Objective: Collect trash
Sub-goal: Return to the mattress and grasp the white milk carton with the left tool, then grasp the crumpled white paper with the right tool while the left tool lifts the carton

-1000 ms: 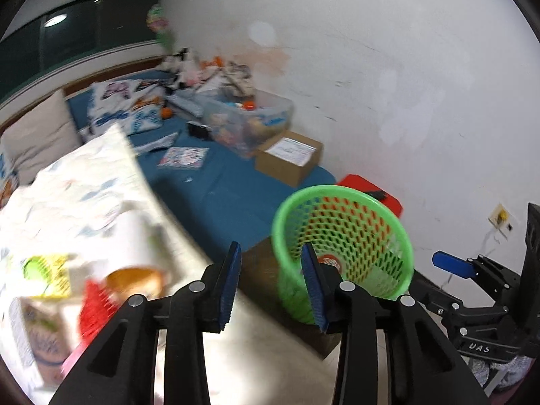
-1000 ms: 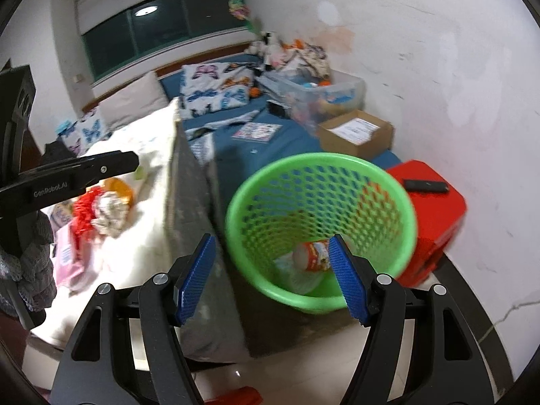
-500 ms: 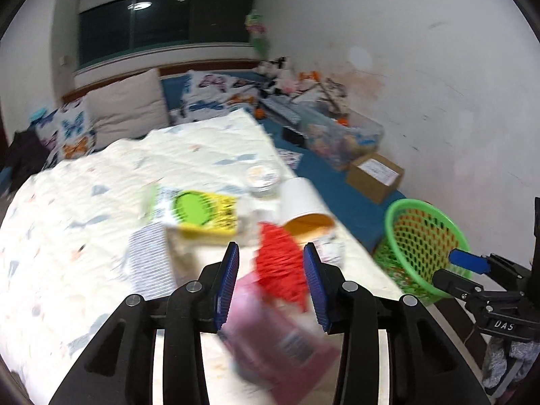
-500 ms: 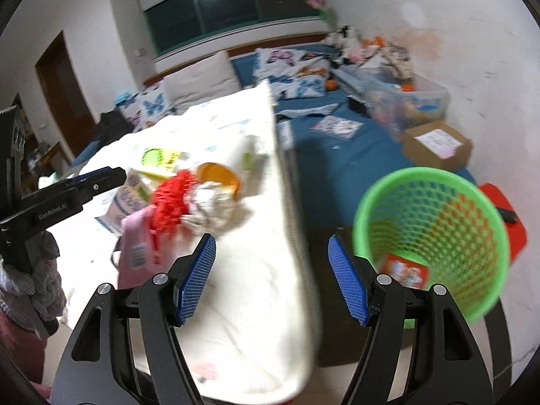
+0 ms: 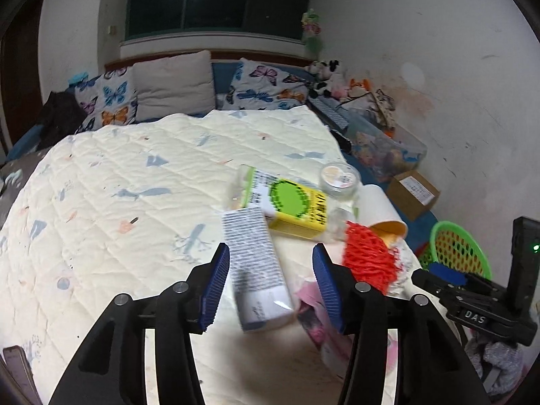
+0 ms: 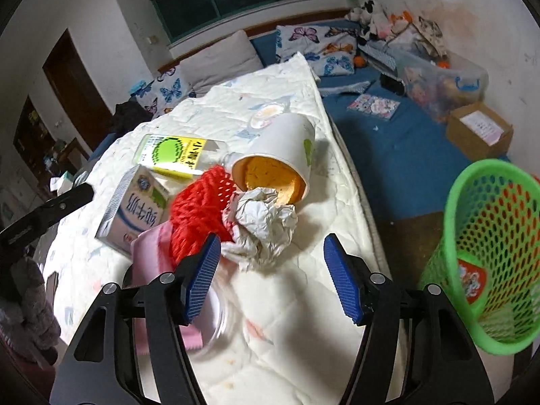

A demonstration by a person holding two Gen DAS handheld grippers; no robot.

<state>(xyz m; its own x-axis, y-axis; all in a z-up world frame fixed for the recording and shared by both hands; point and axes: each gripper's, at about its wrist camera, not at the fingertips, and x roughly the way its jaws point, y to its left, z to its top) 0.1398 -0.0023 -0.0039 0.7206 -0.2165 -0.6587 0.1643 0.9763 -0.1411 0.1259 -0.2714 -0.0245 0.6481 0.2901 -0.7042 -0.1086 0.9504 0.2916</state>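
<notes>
On a cream quilt a heap of rubbish is seen, and a green basket stands on the floor beside the bed.

In the left wrist view the left gripper is held with its jaws spread; they have just been opening. A milk carton lies between the ribbed blue pads, but is not pressed by them. Only here is the carton's printed side panel shown. Behind it a clear bottle with a yellow and green label is laid flat, and a small round tub with a foil lid is seen beyond. The basket is only glimpsed at the right edge, behind the other gripper's black frame.

In the right wrist view the right gripper is also spread, though its jaws have just been closing. Nothing is pinched; a crumpled ball of white paper lies just ahead of the gap. This paper is not made out in the left view. A paper cup is tipped on its side, its orange inside turned to the camera. A red foam net, soft and holed, is bunched against the paper. A pink packet is partly hidden under the left finger. The basket's plastic lattice wall is shown in full, with a wrapper already inside.
</notes>
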